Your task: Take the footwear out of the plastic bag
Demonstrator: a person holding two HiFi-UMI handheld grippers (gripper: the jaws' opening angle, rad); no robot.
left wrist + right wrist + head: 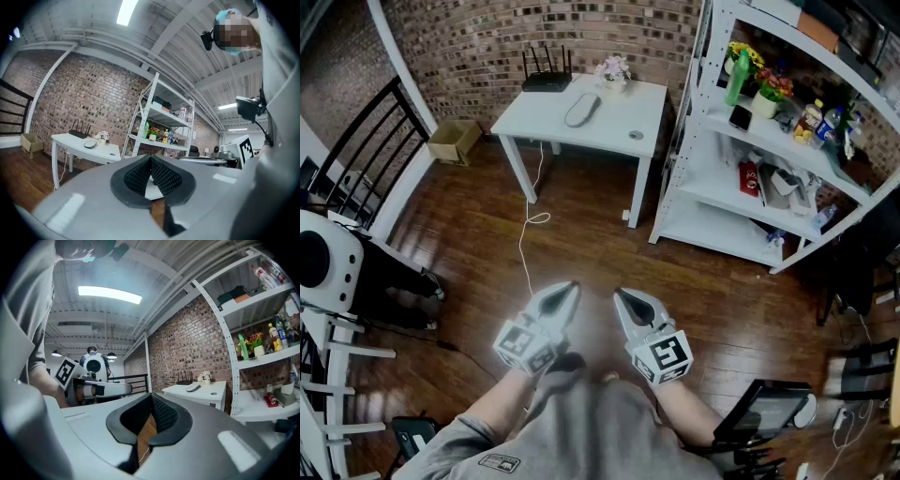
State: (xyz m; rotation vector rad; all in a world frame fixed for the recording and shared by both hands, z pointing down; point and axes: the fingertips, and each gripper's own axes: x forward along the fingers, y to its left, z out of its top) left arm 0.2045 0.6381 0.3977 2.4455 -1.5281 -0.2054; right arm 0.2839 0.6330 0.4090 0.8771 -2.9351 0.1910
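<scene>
The left gripper [573, 285] and right gripper [619, 294] are both fully closed on nothing, held level and side by side just ahead of the person's torso [581, 422], tips pointing forward. A pale oblong object [581, 110], possibly the bagged footwear but too small to identify, lies well ahead of both tips on a white table [623, 117], beside a black router [547, 81]. A dark wooden floor [581, 225] lies below the grippers, with a brick wall [487, 37] behind the table and a white shelving unit [712, 192] ahead to the right.
</scene>
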